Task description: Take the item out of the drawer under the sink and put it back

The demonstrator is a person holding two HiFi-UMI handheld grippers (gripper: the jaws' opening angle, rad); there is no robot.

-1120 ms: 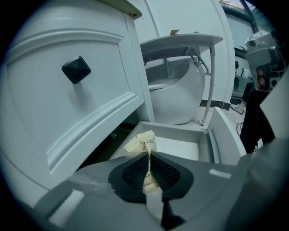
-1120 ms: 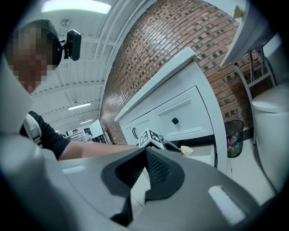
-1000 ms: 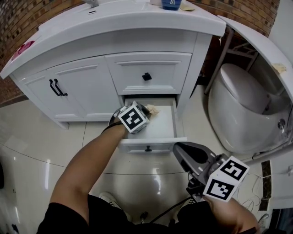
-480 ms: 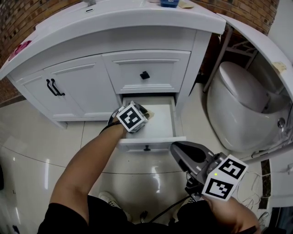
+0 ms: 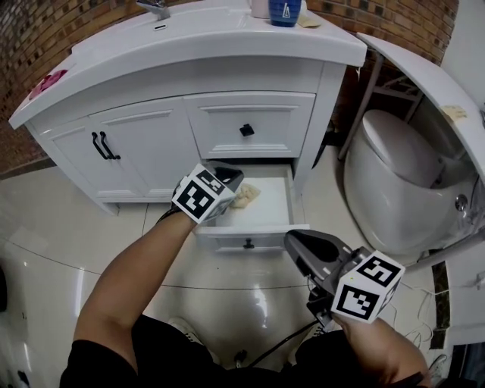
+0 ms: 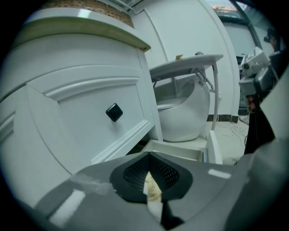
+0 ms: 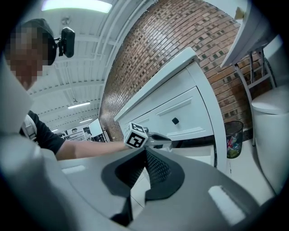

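Left gripper (image 5: 233,184): grips the crumpled beige item (image 5: 247,198) between nearly closed jaws, just above the open drawer (image 5: 254,241), near its middle. Right gripper (image 5: 299,246): hangs closed and empty in front of the drawer, off its right corner, well apart from the item.

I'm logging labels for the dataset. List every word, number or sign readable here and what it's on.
No readable text.
Blue cup: white mark, too small to read.
Pink patch: blurred, unreadable.
Marker cubes: black-and-white squares, no letters.
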